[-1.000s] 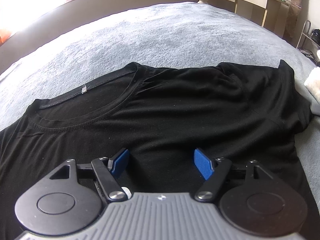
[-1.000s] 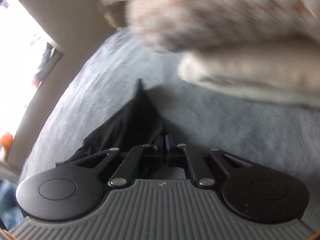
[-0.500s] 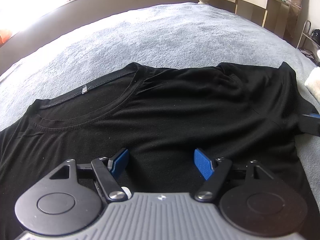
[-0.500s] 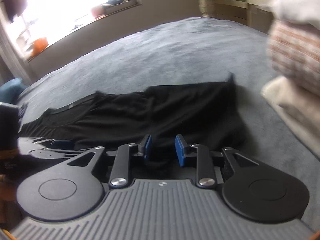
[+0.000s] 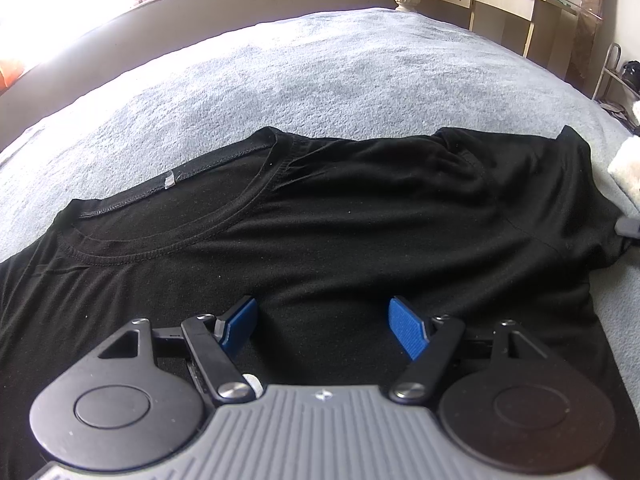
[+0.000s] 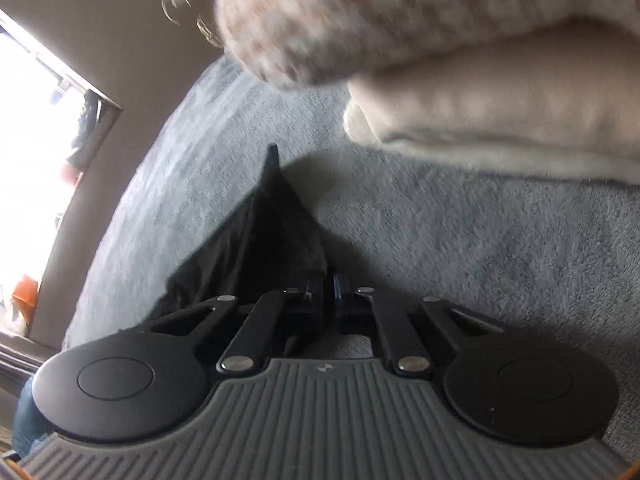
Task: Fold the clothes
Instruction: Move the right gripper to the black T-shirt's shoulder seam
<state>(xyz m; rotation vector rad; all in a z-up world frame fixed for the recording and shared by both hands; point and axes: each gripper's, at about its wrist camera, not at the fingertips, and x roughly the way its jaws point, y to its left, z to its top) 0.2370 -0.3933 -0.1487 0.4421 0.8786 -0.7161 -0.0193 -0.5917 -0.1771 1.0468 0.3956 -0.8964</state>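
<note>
We see a black T-shirt [image 5: 360, 248] lying flat on the grey bed [image 5: 320, 76], neckline toward the far side. Our left gripper [image 5: 322, 326] hovers over the shirt's chest area with its blue pads [image 5: 406, 330] spread apart, nothing between them. Our right gripper [image 6: 330, 290] has just been closing and is now clenched on the edge of the shirt's sleeve [image 6: 276, 240], the dark fabric pulled up to a point. Just beyond it, a stack of folded cream and checked clothes [image 6: 480, 80] sits on the bed, blurred.
</note>
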